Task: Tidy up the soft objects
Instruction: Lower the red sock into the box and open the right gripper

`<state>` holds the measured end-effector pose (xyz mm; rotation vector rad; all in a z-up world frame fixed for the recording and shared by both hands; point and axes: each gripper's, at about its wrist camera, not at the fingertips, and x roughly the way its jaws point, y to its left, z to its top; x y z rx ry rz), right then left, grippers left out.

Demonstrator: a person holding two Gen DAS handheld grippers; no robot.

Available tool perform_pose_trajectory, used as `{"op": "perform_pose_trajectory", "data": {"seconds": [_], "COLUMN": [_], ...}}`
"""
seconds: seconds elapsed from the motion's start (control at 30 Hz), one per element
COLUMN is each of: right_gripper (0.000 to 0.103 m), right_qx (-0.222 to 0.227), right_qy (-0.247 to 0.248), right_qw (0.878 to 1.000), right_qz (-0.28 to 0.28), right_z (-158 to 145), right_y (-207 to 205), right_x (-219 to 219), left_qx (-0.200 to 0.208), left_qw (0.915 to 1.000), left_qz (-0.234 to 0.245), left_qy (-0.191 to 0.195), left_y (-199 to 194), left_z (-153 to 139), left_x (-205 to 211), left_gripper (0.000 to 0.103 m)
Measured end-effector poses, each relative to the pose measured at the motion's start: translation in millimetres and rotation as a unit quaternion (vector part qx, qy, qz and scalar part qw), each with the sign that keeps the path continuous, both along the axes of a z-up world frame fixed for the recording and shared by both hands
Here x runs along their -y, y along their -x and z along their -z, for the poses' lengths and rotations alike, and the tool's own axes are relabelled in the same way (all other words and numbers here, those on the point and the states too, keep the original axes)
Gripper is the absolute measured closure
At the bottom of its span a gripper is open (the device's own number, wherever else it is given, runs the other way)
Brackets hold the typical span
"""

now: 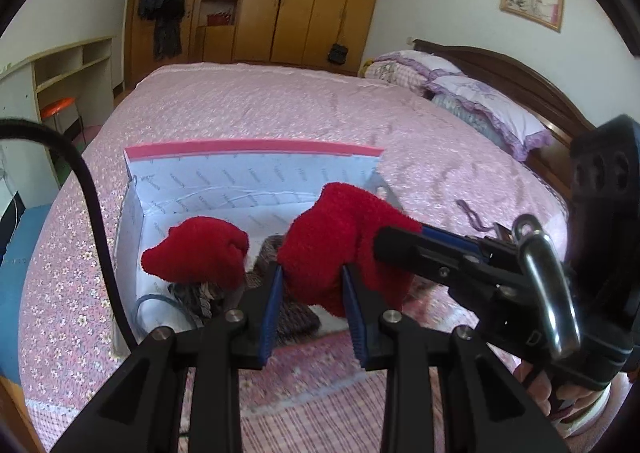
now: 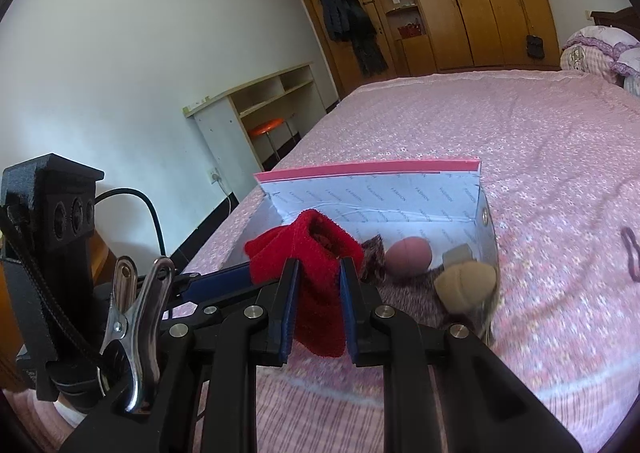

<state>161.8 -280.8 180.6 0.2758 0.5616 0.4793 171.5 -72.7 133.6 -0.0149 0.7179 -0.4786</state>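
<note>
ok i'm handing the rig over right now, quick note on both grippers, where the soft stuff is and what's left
Left gripper: shut on the red fleece item, held above the bed.
Right gripper: shut on the same red item, at its open cuff end.
White box, open on the bed, just beyond the grippers.
Done: pink ball, tan ball and a dark knitted piece already lie in the box.
Left: put the red item into the box and release. A dark hair tie lies on the bed beside the box; likely next.
</note>
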Motion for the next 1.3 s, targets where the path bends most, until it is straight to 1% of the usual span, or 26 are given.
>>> {"op": "perform_pose_trajectory", "data": {"seconds": [0.07,0.17,0.3,0.43,0.5,0.57,0.67,0.7,0.8,0.87,1.03,1.13,1.3], "right_gripper": [0.082,0.082,0.082,0.082,0.082,0.082,0.081,0.078,0.075,0.072,0.064,0.063,0.063], "right_qx": [-0.001,-0.012,-0.02,-0.034,-0.038,-0.04,-0.042,-0.042,-0.037,-0.034,-0.024,-0.018,-0.005], "right_qy": [0.001,-0.003,0.017,0.025,0.029,0.023,0.002,-0.001,0.006,0.005,0.004,0.006,0.017], "right_qw": [1.0,1.0,1.0,0.999,0.999,0.999,0.999,0.999,0.999,0.999,0.999,0.999,0.999], "right_qz": [0.0,0.002,0.01,0.018,0.022,0.021,0.017,0.017,0.024,0.026,0.035,0.039,0.045], "right_z": [4,15,27,37,42,45,47,47,43,40,34,30,21], "right_y": [-10,-27,-43,-53,-57,-59,-58,-57,-53,-50,-41,-35,-22], "right_x": [-1,-3,-10,-10,-9,-6,1,3,6,9,14,16,14], "left_qx": [-0.008,-0.01,-0.01,-0.025,-0.022,-0.017,-0.015,-0.014,-0.013,-0.012,0.004,0.014,0.017], "left_qw": [0.9999,0.9996,0.9985,0.9979,0.9977,0.9976,0.9977,0.9978,0.998,0.9976,0.9964,0.9961,0.9955], "left_qz": [-0.009,-0.018,-0.025,-0.029,-0.03,-0.032,-0.034,-0.034,-0.033,-0.034,-0.041,-0.044,-0.061], "left_qy": [-0.003,-0.019,-0.048,-0.051,-0.057,-0.06,-0.057,-0.055,-0.053,-0.06,-0.074,-0.074,-0.071], "left_y": [-12,-25,-38,-49,-51,-51,-50,-49,-45,-43,-33,-24,-13], "left_z": [7,18,32,46,51,52,53,52,50,49,41,34,24], "left_x": [0,5,15,20,23,26,27,26,25,22,21,18,10], "left_gripper": [0.072,0.072,0.072,0.071,0.071,0.071,0.071,0.071,0.071,0.071,0.069,0.065,0.064]}}
